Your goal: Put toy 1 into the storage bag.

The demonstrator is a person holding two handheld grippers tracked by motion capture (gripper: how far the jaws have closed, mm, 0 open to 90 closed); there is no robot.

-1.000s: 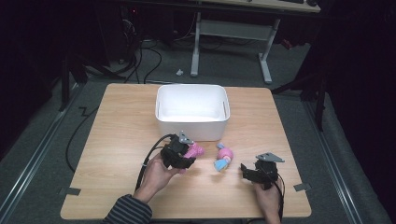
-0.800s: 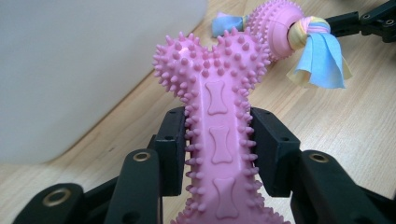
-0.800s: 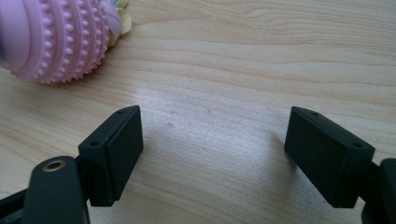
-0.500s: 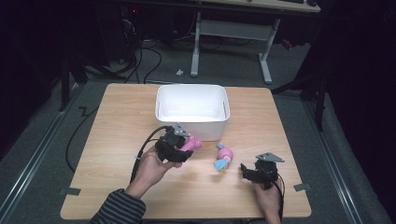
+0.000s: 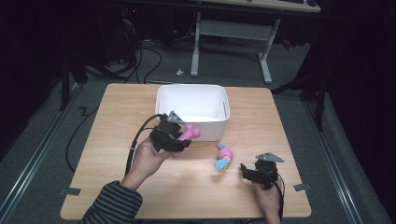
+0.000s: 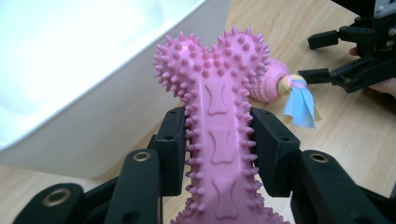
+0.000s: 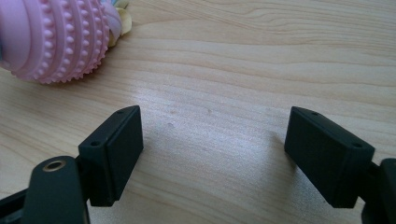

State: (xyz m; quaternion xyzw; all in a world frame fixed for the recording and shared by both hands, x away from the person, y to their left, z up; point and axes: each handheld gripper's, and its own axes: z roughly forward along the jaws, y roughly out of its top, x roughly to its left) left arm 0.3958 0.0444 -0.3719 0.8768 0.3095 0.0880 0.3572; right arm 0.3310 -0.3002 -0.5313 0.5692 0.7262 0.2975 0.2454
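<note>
A pink spiky bone toy (image 6: 217,121) is clamped between the pads of my left gripper (image 6: 217,149), lifted off the table just in front of the white bin (image 5: 193,112). From above, the left gripper (image 5: 180,137) and the bone toy (image 5: 189,134) hang at the bin's near wall. A pink ribbed ball toy with blue and yellow tassels (image 5: 224,157) lies on the table to the right. My right gripper (image 5: 247,171) rests low on the table beside it, open; its pads (image 7: 116,149) stand wide apart over bare wood, with the ball toy (image 7: 56,37) ahead and to the left.
The wooden table (image 5: 116,121) has bare surface at the left and along the near edge. A black cable (image 5: 135,144) trails from the left gripper over the person's hand. Beyond the table stand a desk frame (image 5: 231,32) and dark floor.
My left gripper has risen with the bone toy and moved toward the bin's near wall. The right gripper and the ball toy have stayed where they were.
</note>
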